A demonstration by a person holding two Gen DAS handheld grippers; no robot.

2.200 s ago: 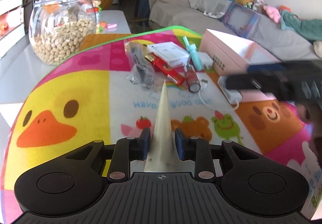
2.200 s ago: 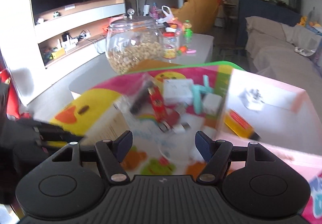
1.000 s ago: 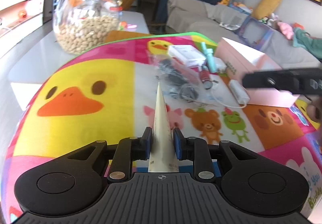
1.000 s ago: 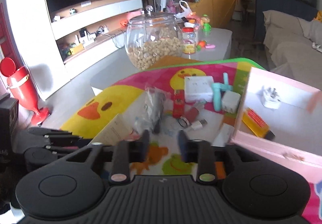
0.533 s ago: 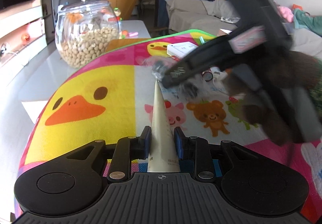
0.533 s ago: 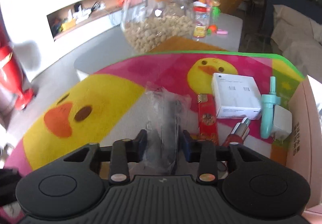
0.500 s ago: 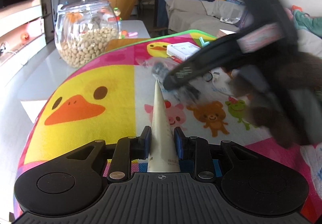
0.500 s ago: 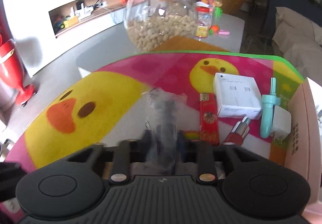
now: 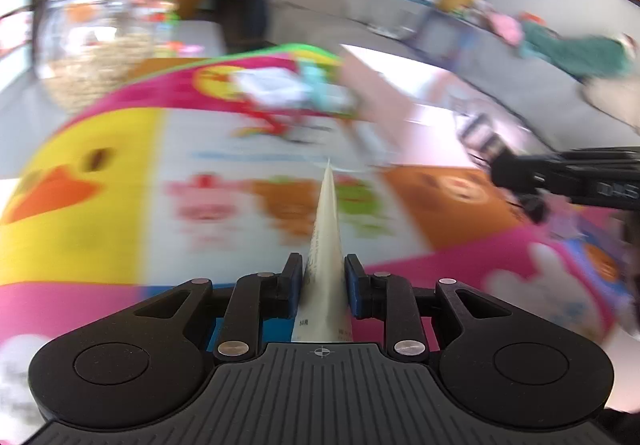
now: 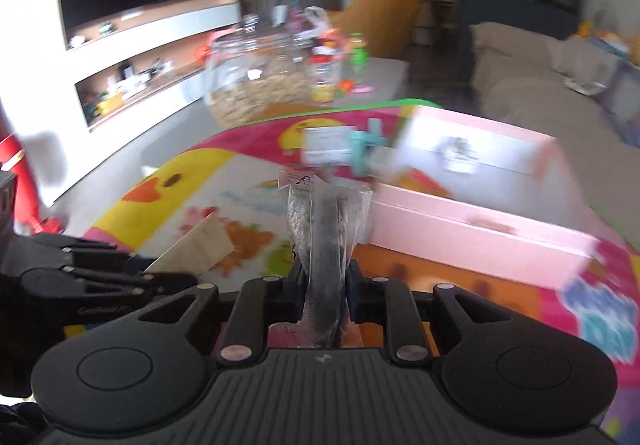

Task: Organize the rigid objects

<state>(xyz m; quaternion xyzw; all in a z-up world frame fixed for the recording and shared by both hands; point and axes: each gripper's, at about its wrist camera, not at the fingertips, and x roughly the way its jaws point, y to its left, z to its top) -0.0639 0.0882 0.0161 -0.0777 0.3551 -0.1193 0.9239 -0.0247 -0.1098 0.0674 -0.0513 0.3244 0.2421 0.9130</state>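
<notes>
Your right gripper point(image 10: 323, 281) was clamped on a clear plastic bag point(image 10: 325, 221) with a dark item inside, held above the cartoon mat point(image 10: 224, 181) near the pink box point(image 10: 480, 229). Your left gripper point(image 9: 322, 281) pinched a cream card box point(image 9: 327, 245) edge-on over the mat.

We see open mat point(image 10: 240, 181) ahead on the left, pink box point(image 10: 480, 229) walling off the right, small items point(image 10: 340, 149) cluttered by its far corner, glass jar point(image 10: 256, 85) beyond, left hand-held gripper point(image 10: 160, 277) low at left.
</notes>
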